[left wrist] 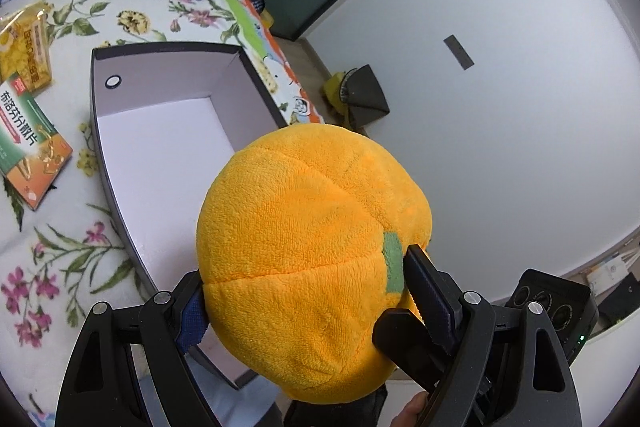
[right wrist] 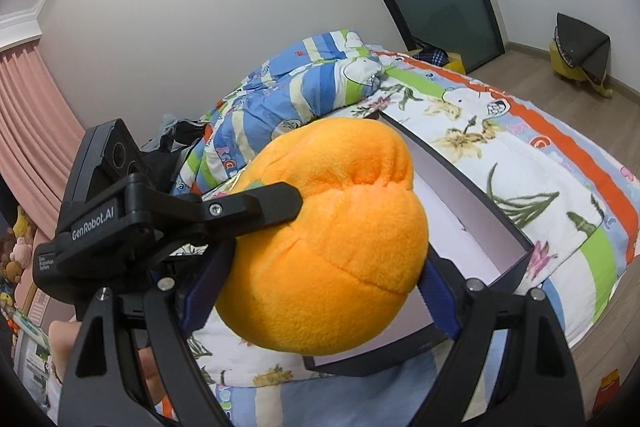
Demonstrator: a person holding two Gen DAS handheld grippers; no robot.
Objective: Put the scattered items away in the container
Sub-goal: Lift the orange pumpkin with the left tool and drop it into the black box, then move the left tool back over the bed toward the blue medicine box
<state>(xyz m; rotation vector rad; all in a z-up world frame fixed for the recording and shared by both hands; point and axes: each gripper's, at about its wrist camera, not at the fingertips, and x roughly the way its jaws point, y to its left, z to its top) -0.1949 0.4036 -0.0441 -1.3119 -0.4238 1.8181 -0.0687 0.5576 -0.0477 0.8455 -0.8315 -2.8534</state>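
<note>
Orange plush pumpkin (left wrist: 308, 247) held up over the near end of the open box (left wrist: 160, 131), not inside it. Both tools clamped on it at once: left tool (left wrist: 304, 291) squeezing across the plush, one finger (left wrist: 428, 291) beside the green patch; right tool (right wrist: 320, 291) gripping its lower half, blue pads (right wrist: 438, 299) pressed into the fabric. In the right wrist view the left tool's finger (right wrist: 272, 205) dents the plush side. Box sits on the floral bed (left wrist: 60, 259), interior white. Two flat packets on the bed beside the box: green-orange one (left wrist: 32, 143), yellow one (left wrist: 26, 47) just beyond it. Striped quilt (right wrist: 312, 83) bunched at the far end.
</note>
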